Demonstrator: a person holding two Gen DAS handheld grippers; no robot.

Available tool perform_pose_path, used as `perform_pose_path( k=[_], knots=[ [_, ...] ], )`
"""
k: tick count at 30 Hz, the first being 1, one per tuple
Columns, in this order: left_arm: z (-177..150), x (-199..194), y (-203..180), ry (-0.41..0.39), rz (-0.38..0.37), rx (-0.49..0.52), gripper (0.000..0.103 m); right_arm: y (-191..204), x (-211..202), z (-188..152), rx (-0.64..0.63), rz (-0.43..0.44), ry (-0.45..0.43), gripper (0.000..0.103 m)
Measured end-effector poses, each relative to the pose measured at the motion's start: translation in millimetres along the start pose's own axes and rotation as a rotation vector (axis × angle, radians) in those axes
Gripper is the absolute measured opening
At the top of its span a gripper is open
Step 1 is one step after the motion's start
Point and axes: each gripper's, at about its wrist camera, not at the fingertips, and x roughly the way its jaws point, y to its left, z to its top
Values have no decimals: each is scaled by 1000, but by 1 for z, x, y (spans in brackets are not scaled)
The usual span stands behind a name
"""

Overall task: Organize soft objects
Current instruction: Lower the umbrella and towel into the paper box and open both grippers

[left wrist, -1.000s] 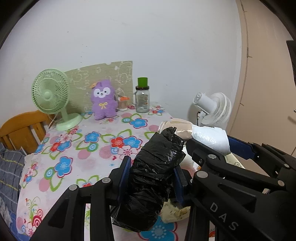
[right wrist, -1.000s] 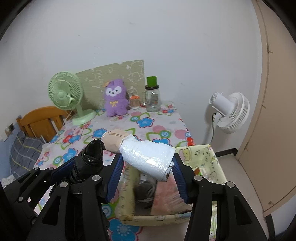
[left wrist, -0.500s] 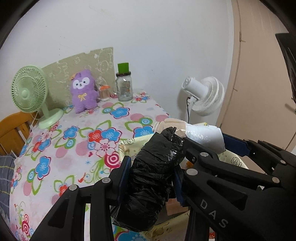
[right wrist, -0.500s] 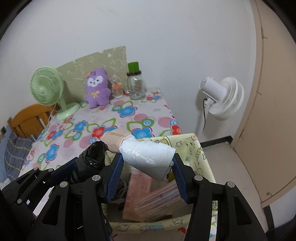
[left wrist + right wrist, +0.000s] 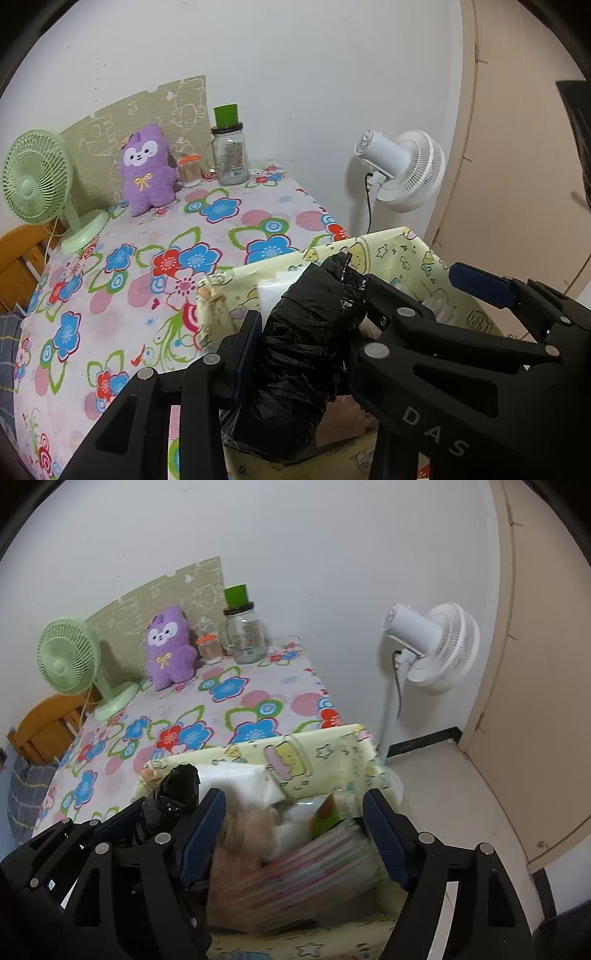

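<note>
Illumination is even, diffuse indoor light; no source is visible. Both views show strong fisheye distortion: black vignette at the corners, and the door frame (image 5: 506,635) bows. The left wrist view is sharp, with small specular highlights on the black plastic bag (image 5: 306,339). In the right wrist view, the contents of the yellow fabric bin (image 5: 332,760) are motion-blurred; the purple plush (image 5: 170,646) remains sharp. Shadows are soft.

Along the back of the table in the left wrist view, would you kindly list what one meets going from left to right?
Green fan → purple plush toy → small orange-lidded jar → glass jar with green cap → white standing fan, beyond the table's edge.
</note>
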Motion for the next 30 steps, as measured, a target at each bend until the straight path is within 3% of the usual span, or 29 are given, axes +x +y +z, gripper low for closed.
perform_pose_path(
  k=[13,16,18,21,24,30],
  knots=[
    [17,18,-20,-15,-48,32,48,-22,-4,10,-9,-76,-33,85],
    [18,25,-20,-1,-49,28,57,-20,-1,11,-11,-69,-25,85],
    [19,28,-19,11,-49,23,75,-20,1,12,-8,-72,-21,85],
    [18,27,-14,15,-40,5,87,-18,1,13,-2,-66,-17,85],
    [17,22,-10,5,-44,2,94,-15,-3,13,-2,-65,-25,85],
    [14,4,0,-28,-38,-2,99,-4,-14,11,1,-57,-43,85]
  ],
)
